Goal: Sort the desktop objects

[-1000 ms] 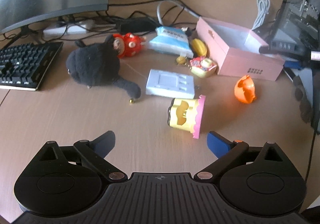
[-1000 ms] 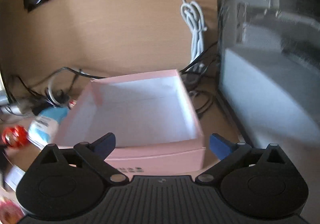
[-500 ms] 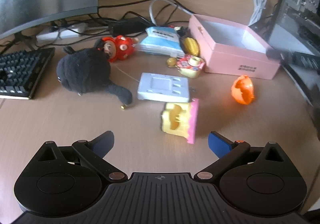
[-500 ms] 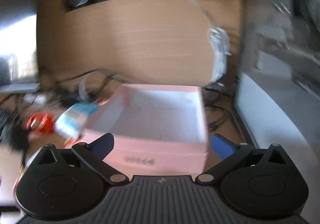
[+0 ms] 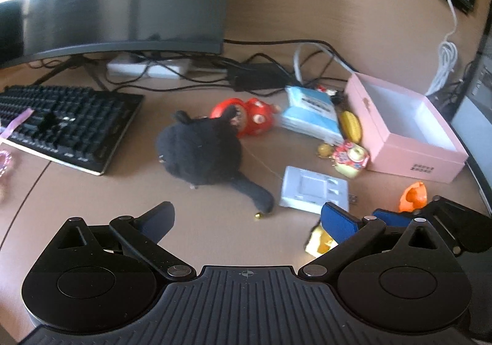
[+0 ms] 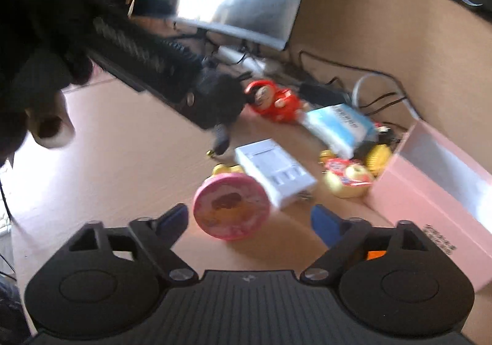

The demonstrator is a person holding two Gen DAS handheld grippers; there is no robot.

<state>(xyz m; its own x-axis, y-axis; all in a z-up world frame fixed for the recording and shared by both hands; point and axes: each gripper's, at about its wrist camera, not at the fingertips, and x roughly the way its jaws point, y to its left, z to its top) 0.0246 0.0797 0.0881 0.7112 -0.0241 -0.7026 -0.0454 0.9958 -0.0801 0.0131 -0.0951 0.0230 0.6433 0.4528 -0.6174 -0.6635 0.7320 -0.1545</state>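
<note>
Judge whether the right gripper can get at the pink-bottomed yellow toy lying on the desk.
Probably yes. The right gripper is open, and the toy lies on its side just ahead between the fingers, its pink base facing the camera. The white box sits close behind, possibly touching it.

keyboard (image 5: pixel 66 126) left | plush (image 5: pixel 203 154) centre | box (image 5: pixel 402 129) right, charger (image 5: pixel 313 191) before it

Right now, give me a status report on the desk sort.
Both jaws open, empty. Right gripper lined up on pink-lidded yellow toy. Pink box empty. White charger touching toy.
</note>
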